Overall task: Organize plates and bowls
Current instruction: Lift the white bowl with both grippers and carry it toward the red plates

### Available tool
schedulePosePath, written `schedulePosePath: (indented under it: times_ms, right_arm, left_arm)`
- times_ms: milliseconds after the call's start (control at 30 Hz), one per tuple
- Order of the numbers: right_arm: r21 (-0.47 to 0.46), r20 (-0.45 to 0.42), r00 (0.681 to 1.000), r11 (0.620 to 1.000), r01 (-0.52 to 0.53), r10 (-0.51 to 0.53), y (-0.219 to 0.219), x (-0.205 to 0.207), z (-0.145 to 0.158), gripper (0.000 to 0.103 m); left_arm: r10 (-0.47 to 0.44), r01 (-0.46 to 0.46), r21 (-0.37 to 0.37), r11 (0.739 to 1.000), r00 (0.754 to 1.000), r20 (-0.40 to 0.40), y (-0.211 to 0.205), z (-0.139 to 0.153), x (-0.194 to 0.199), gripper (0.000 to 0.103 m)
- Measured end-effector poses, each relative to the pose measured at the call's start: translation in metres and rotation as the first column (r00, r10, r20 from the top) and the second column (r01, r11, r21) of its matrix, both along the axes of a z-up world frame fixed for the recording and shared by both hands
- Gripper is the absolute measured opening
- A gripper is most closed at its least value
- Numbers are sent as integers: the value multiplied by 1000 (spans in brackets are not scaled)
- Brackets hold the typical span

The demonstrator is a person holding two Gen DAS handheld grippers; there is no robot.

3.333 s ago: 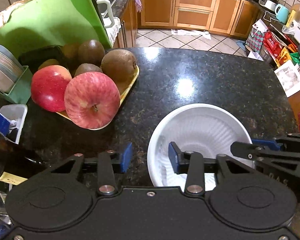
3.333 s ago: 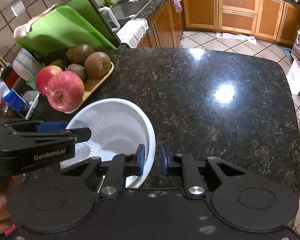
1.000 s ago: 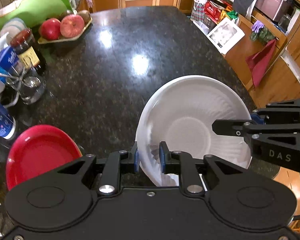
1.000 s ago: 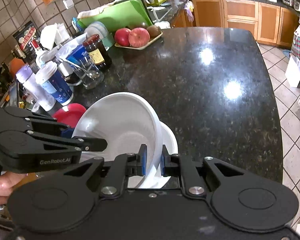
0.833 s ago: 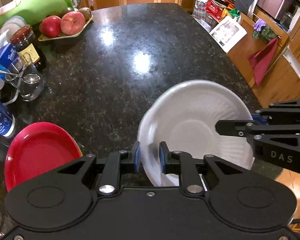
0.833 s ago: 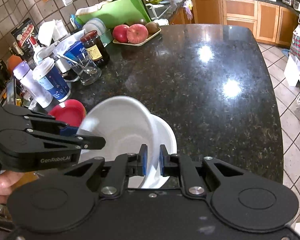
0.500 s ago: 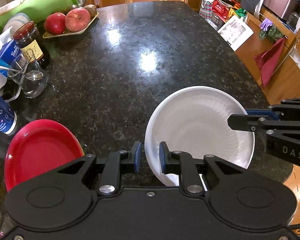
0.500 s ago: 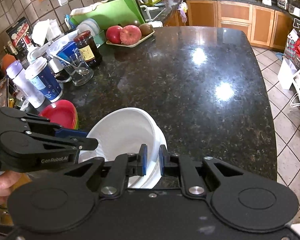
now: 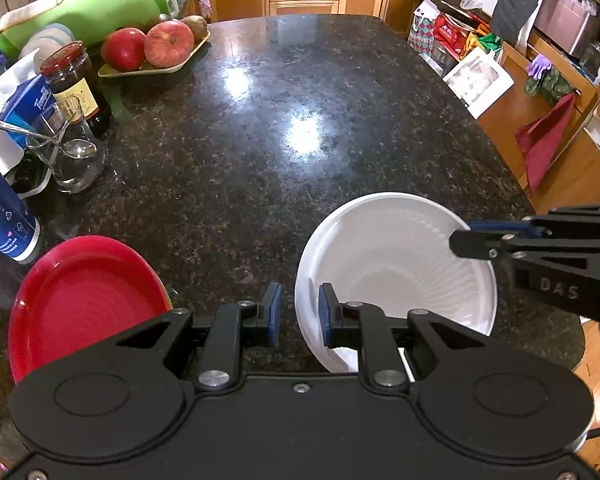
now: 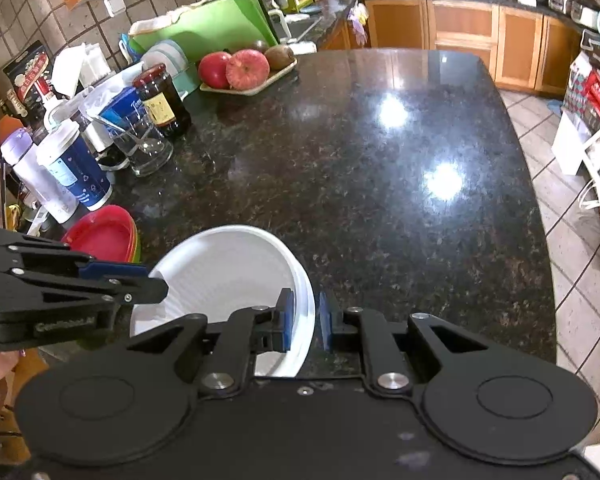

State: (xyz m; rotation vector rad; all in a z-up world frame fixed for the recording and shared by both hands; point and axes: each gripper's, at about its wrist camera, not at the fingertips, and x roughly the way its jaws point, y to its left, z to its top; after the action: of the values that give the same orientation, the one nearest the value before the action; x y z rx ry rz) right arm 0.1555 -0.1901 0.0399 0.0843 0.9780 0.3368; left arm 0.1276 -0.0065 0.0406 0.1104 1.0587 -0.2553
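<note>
1. At the far left of the granite counter point(image 9: 260, 152) stand a blue-and-white cup point(image 10: 74, 172), a glass with a spoon point(image 9: 70, 156) and a dark jar with a red lid point(image 9: 74, 84); behind them a tray of apples and kiwis point(image 9: 156, 46) sits before a green cutting board point(image 9: 92, 4).
2. A stack of red plates point(image 9: 84, 300) lies at the near left edge of the counter; in the right wrist view other colours show under the top one.
3. The left gripper point(image 9: 298, 316) has its jaws spread with a clear gap; the rim of the white bowls passes between the blue pads, and neither pad can be seen pressing it.
4. The white bowls point(image 9: 396, 264), nested one in another, rest on the counter near its front edge, just right of the red plates and apart from them.
5. The right gripper point(image 10: 304, 322) straddles the opposite rim, its jaws parted slightly; the left pad point(image 10: 286, 320) lies against the inner wall, the right pad stands just off the outside.
</note>
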Motion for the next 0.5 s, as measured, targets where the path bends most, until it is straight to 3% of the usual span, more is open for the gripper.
schedulePosePath:
  times_ms: [200,500]
  right_arm:
    - [20,-36,999,1000,-7,7,1,0,-10,17]
    - [44,24,999,999,20,-21,-5,-5,8,18]
  left_arm:
    - [10,-10,-4,1000,1000,-9,1,-1,1,26]
    - [16,-16,-7,1000,1000,21,3,4,1,27]
